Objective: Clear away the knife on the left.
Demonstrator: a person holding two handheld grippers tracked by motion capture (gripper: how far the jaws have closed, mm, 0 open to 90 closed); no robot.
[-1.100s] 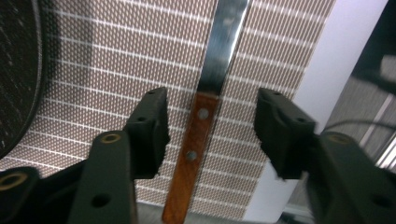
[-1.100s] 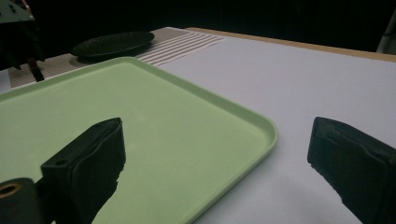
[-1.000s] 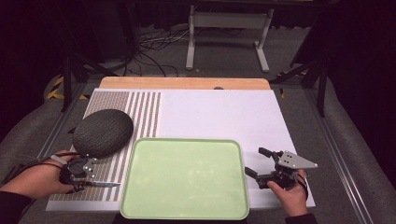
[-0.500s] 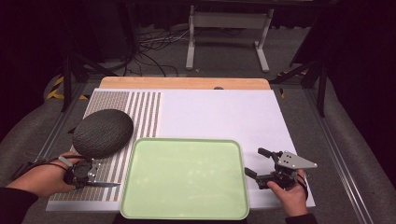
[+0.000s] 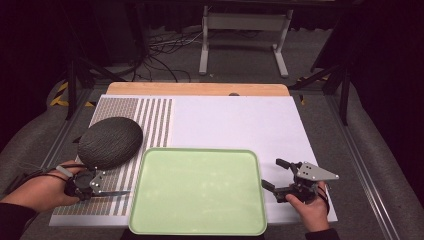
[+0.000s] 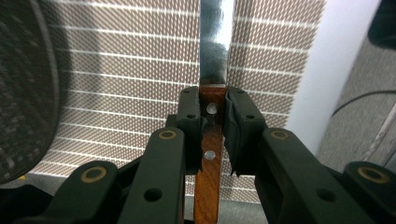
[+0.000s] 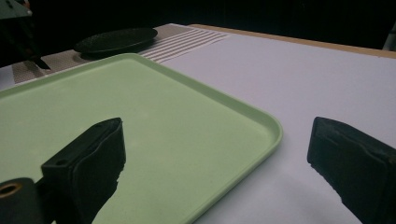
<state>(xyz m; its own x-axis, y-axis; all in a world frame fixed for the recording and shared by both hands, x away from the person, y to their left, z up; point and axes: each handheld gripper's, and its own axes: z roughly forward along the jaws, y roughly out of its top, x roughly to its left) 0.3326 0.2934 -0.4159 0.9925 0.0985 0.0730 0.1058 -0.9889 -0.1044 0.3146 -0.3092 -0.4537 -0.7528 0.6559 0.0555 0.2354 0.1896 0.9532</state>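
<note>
Left gripper view: left tool (image 6: 212,126) (just closing) clamps knife (image 6: 211,140).

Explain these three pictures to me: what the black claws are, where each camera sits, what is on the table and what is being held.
A person at a table holds a hand-worked clamp tool in each hand; each has two black jaws.

The high view looks down from above the person's side. It shows the left gripper, the right gripper, a pale green tray, a dark oval plate and a striped mat.

The other two pictures come from cameras riding on the tools, looking along their jaws.

In the left gripper view, the jaws have just been closing and now clamp the wooden handle of a knife; its blade points away over the mat.

In the right gripper view, the jaws stand wide open by the tray's corner, holding nothing.
</note>
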